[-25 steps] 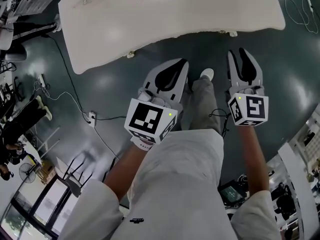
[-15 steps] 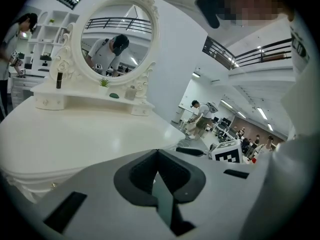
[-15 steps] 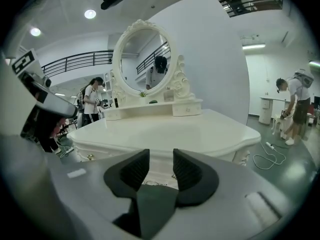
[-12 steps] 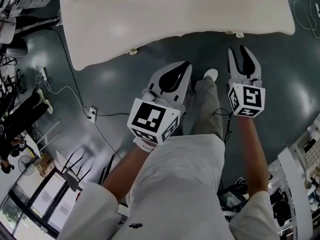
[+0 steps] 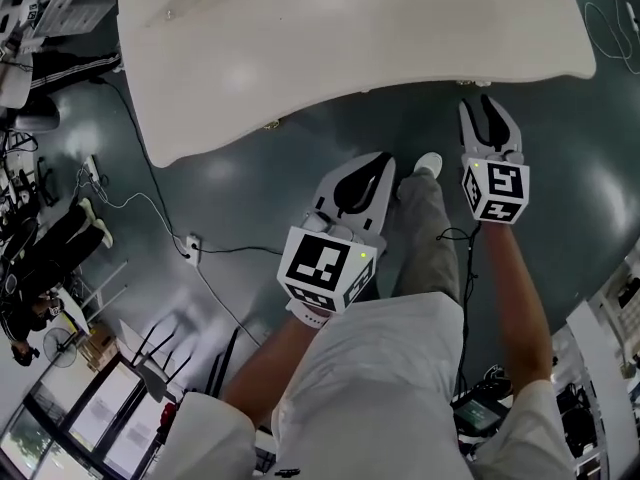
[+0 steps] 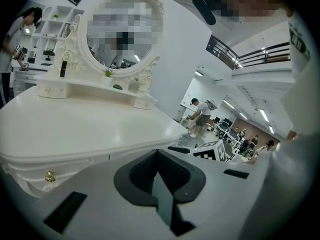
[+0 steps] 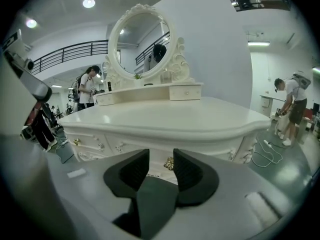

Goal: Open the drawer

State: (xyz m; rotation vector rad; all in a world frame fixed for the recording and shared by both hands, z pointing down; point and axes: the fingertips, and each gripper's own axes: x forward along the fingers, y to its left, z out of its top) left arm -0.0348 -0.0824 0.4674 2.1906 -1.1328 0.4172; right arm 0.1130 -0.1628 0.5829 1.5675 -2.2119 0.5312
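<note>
White dressing table [image 7: 165, 116] has the drawer [image 7: 159, 159] with a gold handle [image 7: 169, 163] under its top, in front of the right gripper [image 5: 478, 108], whose empty jaws have just been opening wide, while the left gripper [image 6: 156, 152] has its jaws together, empty.

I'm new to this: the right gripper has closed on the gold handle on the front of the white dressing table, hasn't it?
Not closed on it. The right gripper is open: its jaws have just been opening and stand apart. The gold handle on the front of the white dressing table shows through the gap, ahead of them and untouched. The right gripper view shows this.
</note>
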